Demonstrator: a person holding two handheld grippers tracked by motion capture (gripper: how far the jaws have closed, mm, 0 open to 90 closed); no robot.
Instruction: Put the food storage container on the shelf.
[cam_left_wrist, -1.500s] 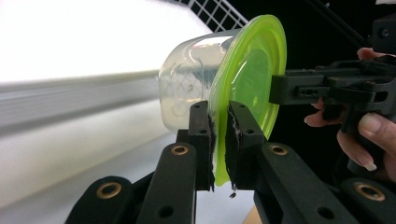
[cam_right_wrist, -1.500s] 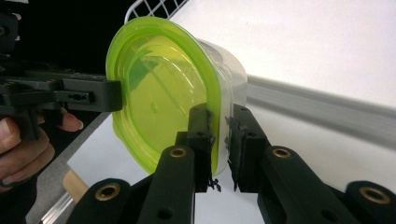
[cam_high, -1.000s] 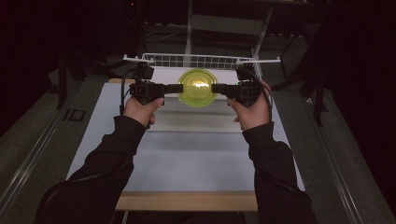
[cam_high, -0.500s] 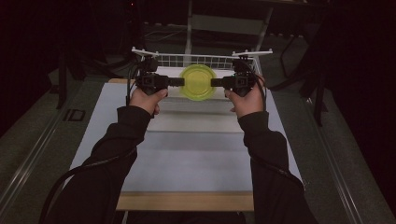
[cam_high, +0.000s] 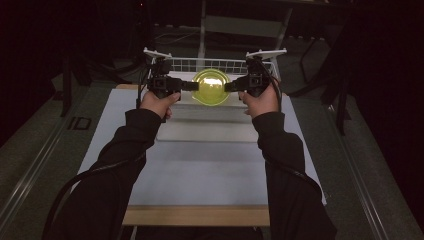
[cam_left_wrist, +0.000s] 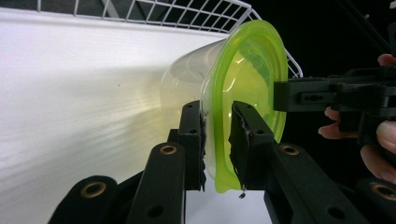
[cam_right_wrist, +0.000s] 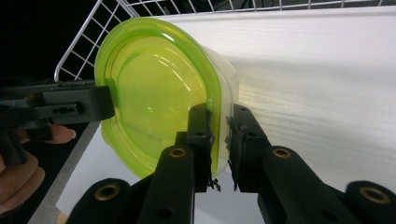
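Green-lidded and clear-walled, the tub (cam_high: 211, 86) hangs between my two tools at the far end of the bench (cam_high: 200, 165), lifted off the white surface and just in front of the white wire basket (cam_high: 210, 65). My left tool (cam_high: 196, 85) is clamped on the lid's rim at the tub's left side; in the left gripper view the pads pinch the green lip (cam_left_wrist: 219, 140) with one jaw on the lid face and the other on the clear wall side. My right tool (cam_high: 228, 86) is clamped on the opposite rim in the same way, and the right gripper view shows its jaws closed over the green edge (cam_right_wrist: 215, 135) where lid meets tub. The tub is turned so its lid faces up toward the high camera. I can see through the clear wall, and it looks empty, though the tint makes that hard to judge.

Beyond the tub, the basket's wire wall runs across the far edge of the bench; what lies inside it I cannot tell. On the near side a lighter raised panel (cam_high: 210, 125) sits on the bench below my hands, and the white sheet stretches open toward me, ending at a wooden strip (cam_high: 195, 216). Dark floor lies left and right of the bench.
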